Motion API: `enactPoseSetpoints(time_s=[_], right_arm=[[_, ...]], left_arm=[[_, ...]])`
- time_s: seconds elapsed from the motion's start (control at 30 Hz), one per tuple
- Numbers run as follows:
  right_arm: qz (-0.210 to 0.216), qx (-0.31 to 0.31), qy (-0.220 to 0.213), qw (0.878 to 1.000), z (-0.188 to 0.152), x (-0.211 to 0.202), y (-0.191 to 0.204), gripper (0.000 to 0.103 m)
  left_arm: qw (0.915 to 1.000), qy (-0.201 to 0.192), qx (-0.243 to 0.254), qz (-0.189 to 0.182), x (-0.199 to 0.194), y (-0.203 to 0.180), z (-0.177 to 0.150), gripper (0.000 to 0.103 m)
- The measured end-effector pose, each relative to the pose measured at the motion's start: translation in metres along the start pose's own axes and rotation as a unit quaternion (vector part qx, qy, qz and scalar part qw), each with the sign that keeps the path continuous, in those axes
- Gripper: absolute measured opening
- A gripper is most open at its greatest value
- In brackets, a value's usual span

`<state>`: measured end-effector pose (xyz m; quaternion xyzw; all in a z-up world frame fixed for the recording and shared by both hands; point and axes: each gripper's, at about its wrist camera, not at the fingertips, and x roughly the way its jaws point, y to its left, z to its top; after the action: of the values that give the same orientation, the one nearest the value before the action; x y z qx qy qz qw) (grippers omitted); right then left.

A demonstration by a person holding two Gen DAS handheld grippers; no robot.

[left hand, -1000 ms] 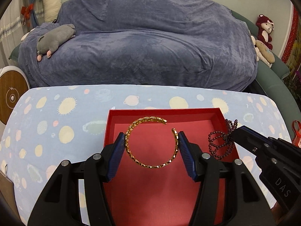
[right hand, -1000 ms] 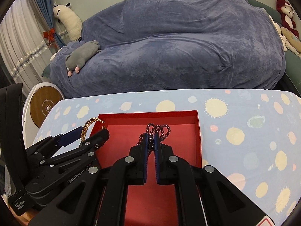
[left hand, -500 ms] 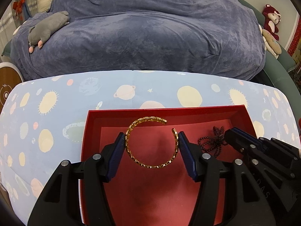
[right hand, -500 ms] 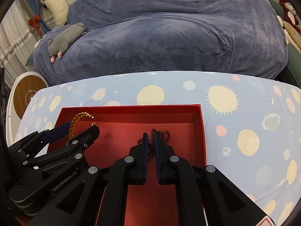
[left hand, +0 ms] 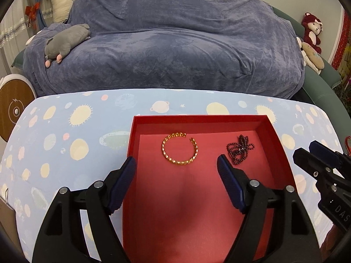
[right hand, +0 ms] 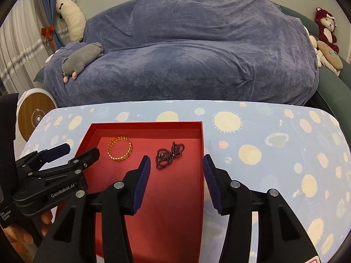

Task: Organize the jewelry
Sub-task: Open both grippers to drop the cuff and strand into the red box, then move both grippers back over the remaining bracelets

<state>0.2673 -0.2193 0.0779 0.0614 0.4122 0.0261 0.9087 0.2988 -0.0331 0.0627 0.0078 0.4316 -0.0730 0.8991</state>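
Note:
A red box sits on the table. A gold open bangle lies flat on its floor at the left. A dark beaded bracelet lies bunched on its floor at the right. My left gripper is open and empty, above the box and nearer than the bangle; it also shows in the right wrist view. My right gripper is open and empty, nearer than the beads, over the box's right wall; it also shows in the left wrist view.
The table wears a light blue cloth with suns and planets. Behind it stands a sofa under a blue-grey cover with a grey plush toy. A round wooden-faced device stands at the left.
Both grippers have opened and drawn back. The bangle left my left gripper and the beads left my right gripper; both now lie on the box floor.

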Motion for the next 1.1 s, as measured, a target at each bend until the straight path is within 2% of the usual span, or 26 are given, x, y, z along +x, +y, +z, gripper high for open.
enactPoseSetpoints(time_s=[0.3, 0.5, 0.83, 0.93, 1.1], right_arm=[[-0.003, 0.000, -0.002, 1.000, -0.057, -0.072, 0.006, 0.051], [-0.005, 0.004, 0.011, 1.000, -0.111, -0.110, 0.010, 0.053], [-0.016, 0.011, 0.060, 0.998, -0.202, -0.137, 0.013, 0.053], [-0.018, 0.005, 0.065, 0.998, -0.221, -0.139, 0.015, 0.053], [-0.014, 0.009, 0.075, 0.997, -0.238, -0.136, 0.019, 0.053]], left_arm=[[0.9997, -0.021, 0.001, 0.007, -0.078, 0.006, -0.052, 0.072], [0.9997, -0.008, -0.024, 0.001, -0.114, 0.012, -0.101, 0.073], [0.9975, 0.042, -0.055, 0.011, -0.130, 0.022, -0.195, 0.074], [0.9966, 0.047, -0.066, 0.015, -0.133, 0.026, -0.214, 0.074], [0.9969, 0.043, -0.061, 0.026, -0.134, 0.029, -0.227, 0.074]])
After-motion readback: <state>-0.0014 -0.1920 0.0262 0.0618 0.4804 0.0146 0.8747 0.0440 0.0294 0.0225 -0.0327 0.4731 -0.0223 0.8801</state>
